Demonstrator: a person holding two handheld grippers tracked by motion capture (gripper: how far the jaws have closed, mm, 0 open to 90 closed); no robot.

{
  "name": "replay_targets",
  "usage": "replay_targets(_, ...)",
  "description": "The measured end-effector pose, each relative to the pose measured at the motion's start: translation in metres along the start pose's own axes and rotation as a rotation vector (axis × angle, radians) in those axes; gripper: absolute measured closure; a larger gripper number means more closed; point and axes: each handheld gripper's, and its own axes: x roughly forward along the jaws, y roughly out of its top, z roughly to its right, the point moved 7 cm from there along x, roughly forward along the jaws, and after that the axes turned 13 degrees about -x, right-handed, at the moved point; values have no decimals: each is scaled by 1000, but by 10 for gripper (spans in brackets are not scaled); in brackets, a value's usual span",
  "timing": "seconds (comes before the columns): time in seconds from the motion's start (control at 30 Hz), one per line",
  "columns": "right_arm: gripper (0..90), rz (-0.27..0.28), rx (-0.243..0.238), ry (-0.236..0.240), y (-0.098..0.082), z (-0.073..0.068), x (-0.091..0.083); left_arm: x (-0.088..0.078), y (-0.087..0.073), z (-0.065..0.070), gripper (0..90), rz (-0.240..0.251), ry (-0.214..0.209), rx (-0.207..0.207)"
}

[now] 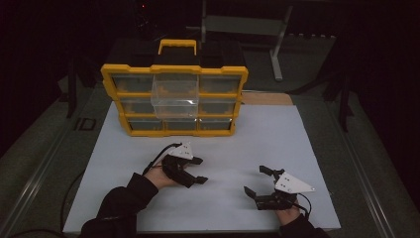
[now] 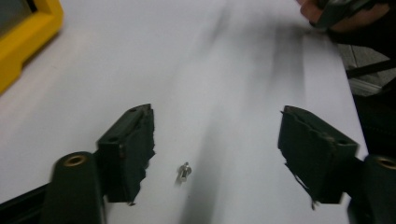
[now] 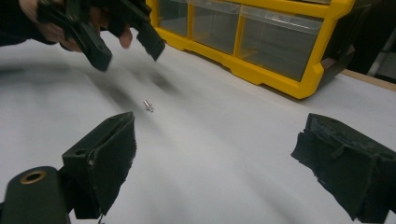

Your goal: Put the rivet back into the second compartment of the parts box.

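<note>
A tiny silver screw (image 2: 184,171) lies on the white board (image 1: 257,134), small and bright in the right gripper view (image 3: 148,105). My left gripper (image 1: 200,170) hangs low over it, tilted down. Its jaws stand apart on either side of the screw without touching it (image 2: 215,112). From the right gripper view the left gripper (image 3: 130,57) sits at the top left, just beyond the screw. My right gripper (image 1: 254,179) rests open near the board's front right, with nothing between its pads (image 3: 219,121).
A yellow parts organizer (image 1: 174,70) with clear drawers stands upright at the back of the board. One clear drawer (image 1: 174,96) sticks out of its middle column. The board's front edge runs just behind both hands. A metal stand (image 1: 277,44) rises behind the table.
</note>
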Motion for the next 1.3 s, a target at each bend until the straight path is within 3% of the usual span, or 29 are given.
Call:
replay_targets(0.2,106,-2,-2,0,0,0,0,8,-6,-8,430,-12,11,-21)
replay_targets(0.43,106,-5,-2,2,0,-1,1,18,-14,-13,575,-61,36,-25)
replay_targets(0.7,106,-6,-1,4,-1,-1,1,27,-22,-18,663,-98,69,-22)
replay_targets(1.0,106,-10,-1,3,-1,0,1,30,-24,-18,797,-116,73,-17)
replay_targets(1.3,106,-8,-3,-2,-1,0,1,29,-23,-14,811,-111,65,-8)
